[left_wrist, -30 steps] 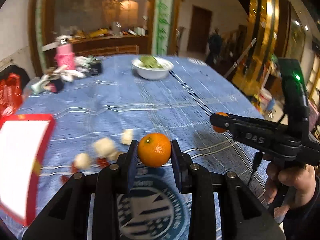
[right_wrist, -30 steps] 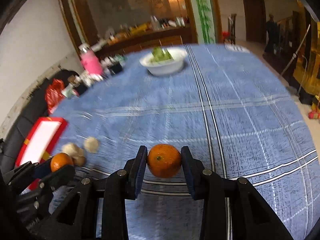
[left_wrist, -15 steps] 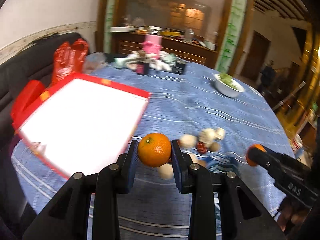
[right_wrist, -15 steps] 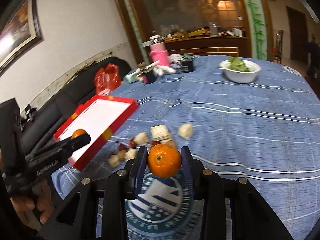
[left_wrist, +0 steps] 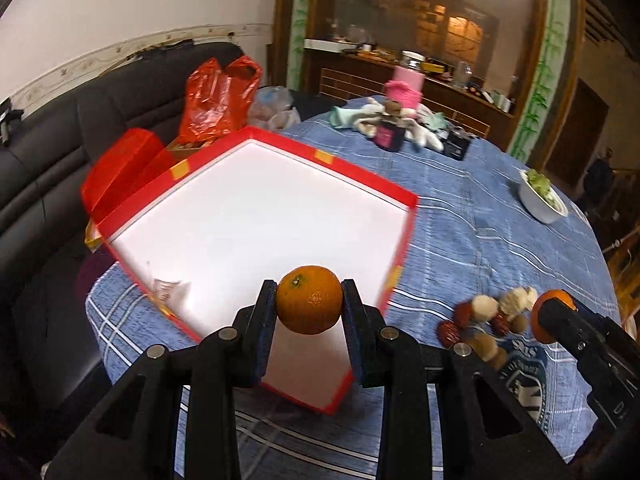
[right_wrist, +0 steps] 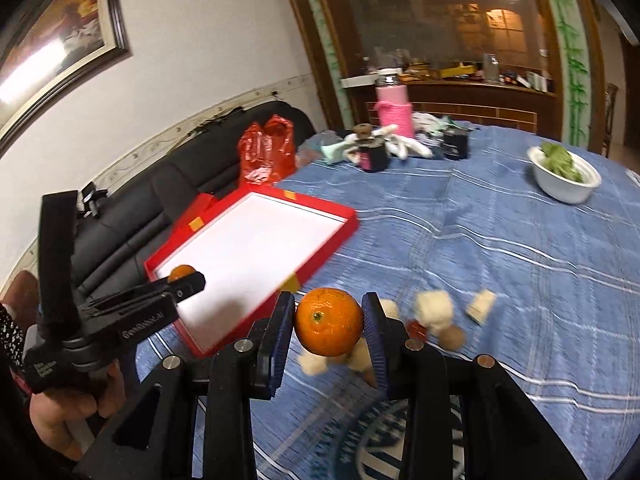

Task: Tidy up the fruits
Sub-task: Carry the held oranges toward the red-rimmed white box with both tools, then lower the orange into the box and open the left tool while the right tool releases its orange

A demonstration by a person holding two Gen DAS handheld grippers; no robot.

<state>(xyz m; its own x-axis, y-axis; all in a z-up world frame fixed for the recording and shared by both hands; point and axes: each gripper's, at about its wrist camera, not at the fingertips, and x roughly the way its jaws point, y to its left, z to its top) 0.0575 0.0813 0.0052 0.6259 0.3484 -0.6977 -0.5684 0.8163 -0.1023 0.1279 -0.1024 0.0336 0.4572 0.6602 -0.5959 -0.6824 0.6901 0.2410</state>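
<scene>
Blue plaid tablecloth [left_wrist: 460,216] covers round table, dark sofa behind. Left wrist view: left gripper [left_wrist: 309,312] clamped on orange [left_wrist: 309,305], held above near corner of red box [left_wrist: 376,184] with white floor. Small snack pieces [left_wrist: 486,312] lie right of box.

Right wrist view: right gripper [right_wrist: 329,322] clamped on second orange [right_wrist: 329,321], above cloth just right of box; white bowl [right_wrist: 568,190] far right.

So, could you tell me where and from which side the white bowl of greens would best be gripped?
Probably by its rim: the white bowl is too wide to span. Come from above at the near edge, one finger inside and one outside the wall. It stands upright on the blue cloth, and the greens are heaped toward the middle and back, so the near side looks freest.
</scene>
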